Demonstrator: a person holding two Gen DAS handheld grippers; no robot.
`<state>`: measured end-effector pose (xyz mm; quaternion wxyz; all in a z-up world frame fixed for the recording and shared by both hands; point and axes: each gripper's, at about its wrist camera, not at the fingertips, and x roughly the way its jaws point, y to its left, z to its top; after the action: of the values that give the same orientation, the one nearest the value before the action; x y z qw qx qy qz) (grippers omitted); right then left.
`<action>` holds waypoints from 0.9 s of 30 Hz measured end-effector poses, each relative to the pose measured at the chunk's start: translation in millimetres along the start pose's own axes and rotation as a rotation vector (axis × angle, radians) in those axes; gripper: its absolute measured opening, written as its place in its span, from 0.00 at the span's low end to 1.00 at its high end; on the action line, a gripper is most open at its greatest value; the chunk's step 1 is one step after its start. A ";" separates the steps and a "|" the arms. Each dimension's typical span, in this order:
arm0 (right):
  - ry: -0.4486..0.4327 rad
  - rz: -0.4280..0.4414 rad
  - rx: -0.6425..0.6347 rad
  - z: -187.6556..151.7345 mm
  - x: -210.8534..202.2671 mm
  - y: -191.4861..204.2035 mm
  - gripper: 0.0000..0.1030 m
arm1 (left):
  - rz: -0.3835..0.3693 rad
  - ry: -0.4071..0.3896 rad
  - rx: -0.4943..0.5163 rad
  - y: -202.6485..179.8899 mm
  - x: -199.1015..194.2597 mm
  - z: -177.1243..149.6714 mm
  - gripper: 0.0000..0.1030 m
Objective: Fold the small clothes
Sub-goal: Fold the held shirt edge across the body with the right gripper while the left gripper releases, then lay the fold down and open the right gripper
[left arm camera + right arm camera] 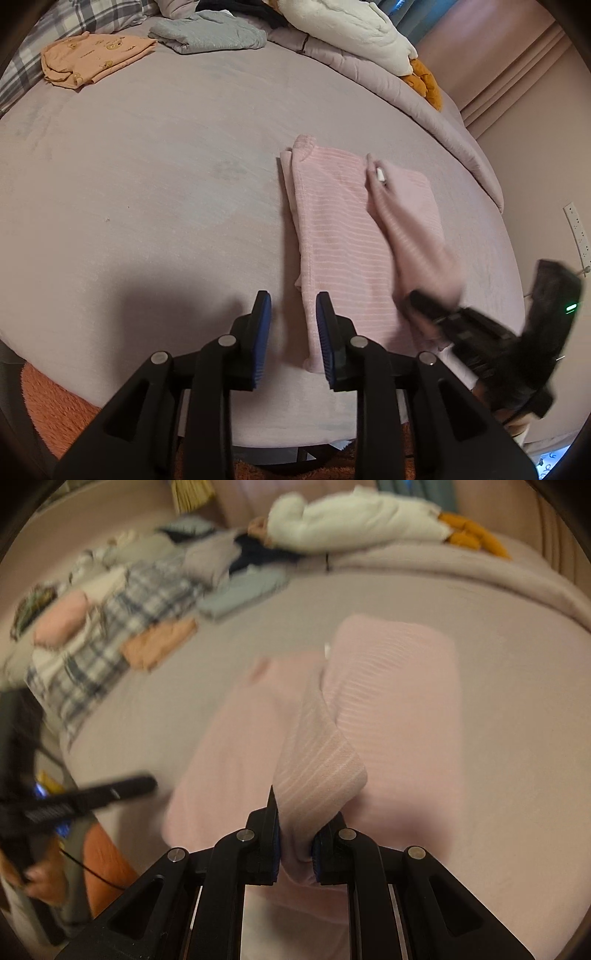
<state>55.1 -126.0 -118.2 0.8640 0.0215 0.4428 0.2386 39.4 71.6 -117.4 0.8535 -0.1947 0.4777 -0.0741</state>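
Note:
A pink striped garment (340, 229) lies partly folded on the mauve bed (147, 192). My left gripper (293, 332) is open and empty, hovering at the garment's near left corner. My right gripper (295, 845) is shut on a pink sleeve (321, 764) and holds it lifted over the garment body (399, 686). In the left wrist view the right gripper (424, 299) shows blurred at the right, with the sleeve (410, 236) stretched up to it. A small white tag (380, 174) sits near the sleeve's base.
A folded orange garment (92, 59) and a folded grey one (210, 35) lie at the far side of the bed. A white plush toy (354, 33) and a rumpled duvet (424, 110) sit at the back right. A plaid pillow (107, 642) lies left.

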 end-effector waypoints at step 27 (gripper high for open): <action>-0.056 -0.142 0.271 -25.3 -53.1 -73.1 0.62 | -0.224 0.200 0.158 -86.1 105.9 56.7 0.54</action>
<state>37.9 -217.9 -111.7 0.8801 0.1130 0.4469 0.1142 148.8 -25.2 -139.4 0.8008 -0.1706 0.5282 -0.2251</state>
